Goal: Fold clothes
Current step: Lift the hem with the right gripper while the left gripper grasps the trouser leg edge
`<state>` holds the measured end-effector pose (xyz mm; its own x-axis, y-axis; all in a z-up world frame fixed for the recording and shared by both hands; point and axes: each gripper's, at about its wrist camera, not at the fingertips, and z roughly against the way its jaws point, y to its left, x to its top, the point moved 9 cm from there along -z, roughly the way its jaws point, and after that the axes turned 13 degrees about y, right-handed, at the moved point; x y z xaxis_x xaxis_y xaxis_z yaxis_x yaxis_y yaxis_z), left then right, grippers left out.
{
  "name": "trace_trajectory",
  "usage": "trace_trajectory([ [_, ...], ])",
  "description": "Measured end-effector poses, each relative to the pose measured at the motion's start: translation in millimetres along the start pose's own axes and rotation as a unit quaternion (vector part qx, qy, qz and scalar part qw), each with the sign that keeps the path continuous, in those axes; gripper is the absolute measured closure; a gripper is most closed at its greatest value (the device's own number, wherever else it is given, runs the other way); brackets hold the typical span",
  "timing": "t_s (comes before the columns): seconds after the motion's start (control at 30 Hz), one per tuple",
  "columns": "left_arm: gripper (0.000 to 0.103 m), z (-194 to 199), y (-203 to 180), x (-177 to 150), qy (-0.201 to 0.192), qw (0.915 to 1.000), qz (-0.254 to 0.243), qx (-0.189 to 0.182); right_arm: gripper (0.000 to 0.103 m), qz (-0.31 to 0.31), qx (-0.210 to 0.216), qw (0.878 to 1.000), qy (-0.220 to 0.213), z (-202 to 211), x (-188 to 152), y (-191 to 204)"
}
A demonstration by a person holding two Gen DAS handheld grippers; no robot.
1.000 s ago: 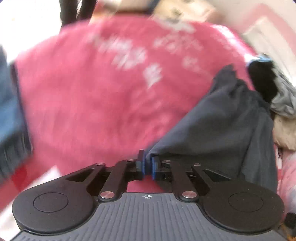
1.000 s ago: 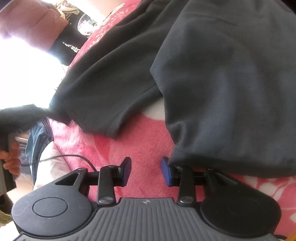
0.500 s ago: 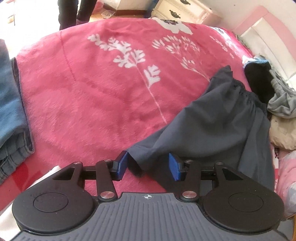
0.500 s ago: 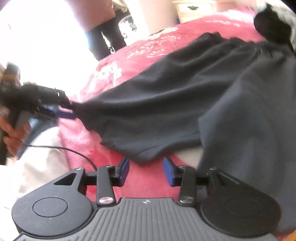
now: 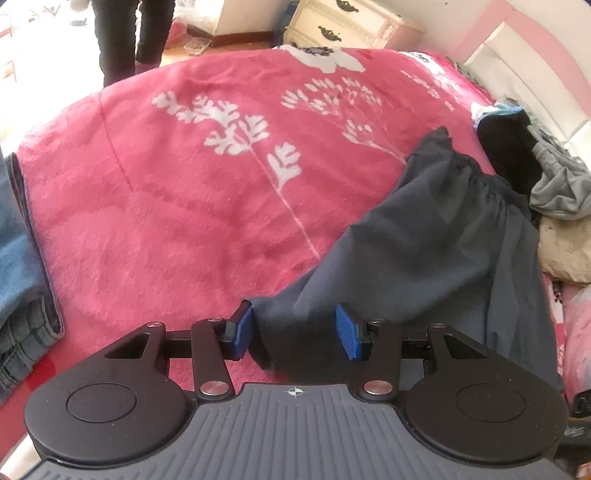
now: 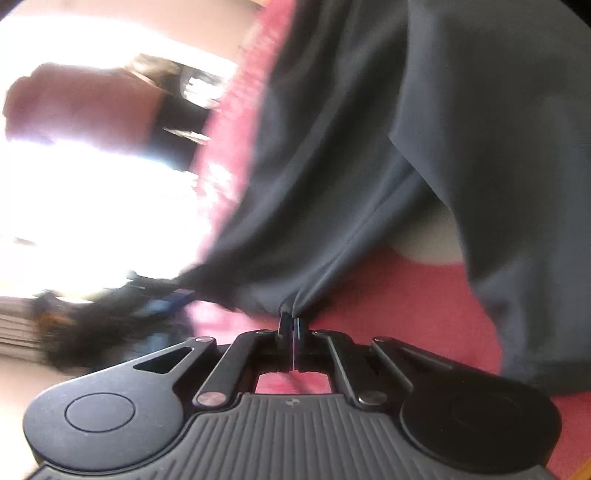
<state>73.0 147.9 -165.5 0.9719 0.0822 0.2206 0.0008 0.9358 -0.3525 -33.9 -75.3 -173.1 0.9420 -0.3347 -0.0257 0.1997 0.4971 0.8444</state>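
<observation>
A dark grey garment [image 5: 443, 240] with a gathered elastic waist lies on the right part of a pink flowered blanket [image 5: 184, 203]. One corner of its hem rests between the blue pads of my left gripper [image 5: 295, 325]. That gripper stands open and its pads do not press the cloth. In the blurred right wrist view the same garment [image 6: 369, 147] fills the upper right. My right gripper [image 6: 291, 321] is shut on a pinch of its hem, and the cloth pulls up from the jaws in taut folds.
Folded blue jeans [image 5: 18, 277] lie at the blanket's left edge. Black, grey and beige clothes [image 5: 554, 184] are heaped at the right by the pink-and-white headboard. A white dresser [image 5: 343, 22] and a person's legs [image 5: 122, 37] stand beyond the bed.
My left gripper went from shut on the hem corner to open, and the cloth now lies loose between its pads. My right gripper closed on the hem and tilted.
</observation>
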Motion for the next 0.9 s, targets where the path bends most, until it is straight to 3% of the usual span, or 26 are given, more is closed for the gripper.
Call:
trace_trajectory([
  [0.17, 0.056, -2, -7, -3, 0.005, 0.9998, -0.014, -0.008, 0.103, -0.043, 0.044, 0.998, -0.006, 41, -7, -14],
  [0.3, 0.056, -2, -12, -8, 0.013, 0.9994, -0.029, -0.010, 0.103, -0.076, 0.016, 0.997, -0.008, 48, -21, -40],
  [0.47, 0.055, -1, -5, -8, 0.015, 0.9996, -0.024, -0.005, 0.101, -0.091, -0.013, 0.995, 0.023, 44, -41, -50],
  [0.6, 0.055, -2, -2, -8, 0.019, 0.9995, -0.026, 0.000, 0.100, -0.066, -0.058, 0.993, 0.083, 21, -62, -46],
  [0.73, 0.055, 4, -1, -5, 0.017, 0.9992, -0.035, 0.002, 0.099, -0.038, -0.092, 0.994, 0.055, 23, -67, -42],
  [0.77, 0.055, 6, -1, -4, 0.015, 0.9991, -0.039, 0.002, 0.094, -0.036, -0.098, 0.994, 0.038, 27, -63, -41],
  [0.8, 0.055, 9, -1, -3, 0.012, 0.9990, -0.043, 0.002, 0.077, -0.036, -0.103, 0.994, 0.023, 29, -59, -41],
  [0.87, 0.051, 8, -1, 0, 0.018, 0.9985, -0.051, 0.001, 0.054, -0.041, -0.109, 0.993, 0.000, 30, -51, -42],
  [0.9, 0.047, 6, -2, 0, 0.023, 0.9982, -0.056, 0.001, 0.054, -0.046, -0.108, 0.993, -0.006, 27, -47, -42],
])
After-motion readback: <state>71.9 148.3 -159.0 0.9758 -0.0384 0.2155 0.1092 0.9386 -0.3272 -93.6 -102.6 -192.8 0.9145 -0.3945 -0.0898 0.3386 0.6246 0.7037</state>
